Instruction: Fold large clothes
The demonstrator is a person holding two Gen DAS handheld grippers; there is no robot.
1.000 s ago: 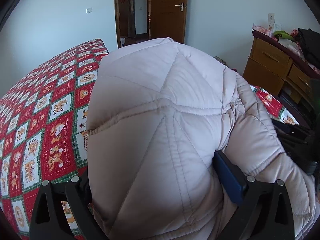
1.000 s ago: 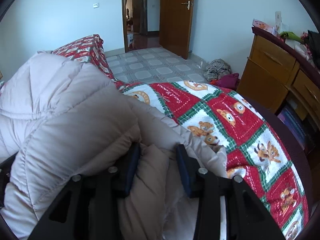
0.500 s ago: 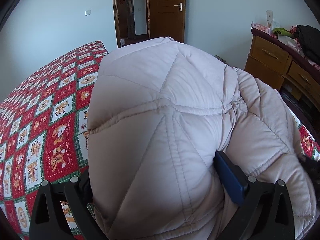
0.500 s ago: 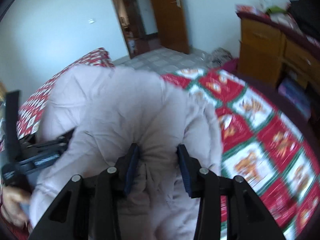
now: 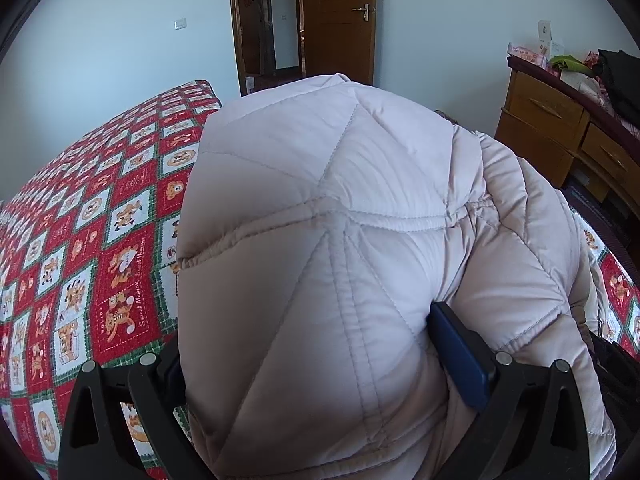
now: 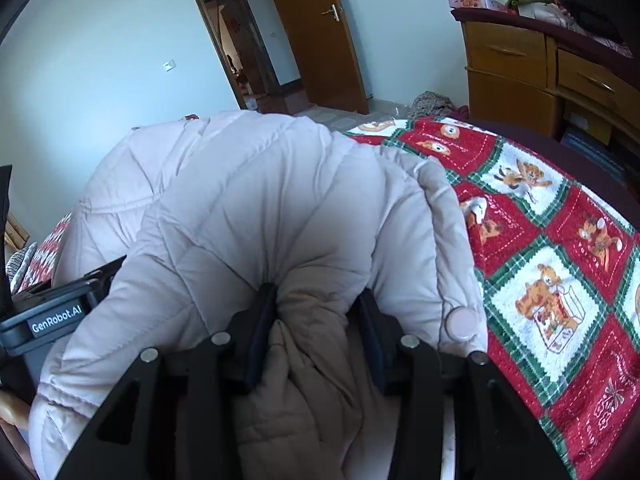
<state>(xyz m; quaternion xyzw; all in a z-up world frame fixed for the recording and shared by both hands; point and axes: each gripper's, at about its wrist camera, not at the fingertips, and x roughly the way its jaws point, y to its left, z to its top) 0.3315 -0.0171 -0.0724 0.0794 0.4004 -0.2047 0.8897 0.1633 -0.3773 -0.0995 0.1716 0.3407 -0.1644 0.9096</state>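
Bedroom setup: puffy jacket [image 5: 340, 240] on the bed [image 5: 100, 240], soft and slippery, both left gripper [image 5: 320, 364] and right gripper [image 6: 316, 328] clamped on bunched padding near its hem.

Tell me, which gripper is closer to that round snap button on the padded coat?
The right. The snap button sits just beside the right gripper, which pinches the coat there. The left gripper clamps another bulge, off to the side.

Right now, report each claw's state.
Left claw: closed on the puffy coat.
Right claw: closed on a bunched fold of the same coat.
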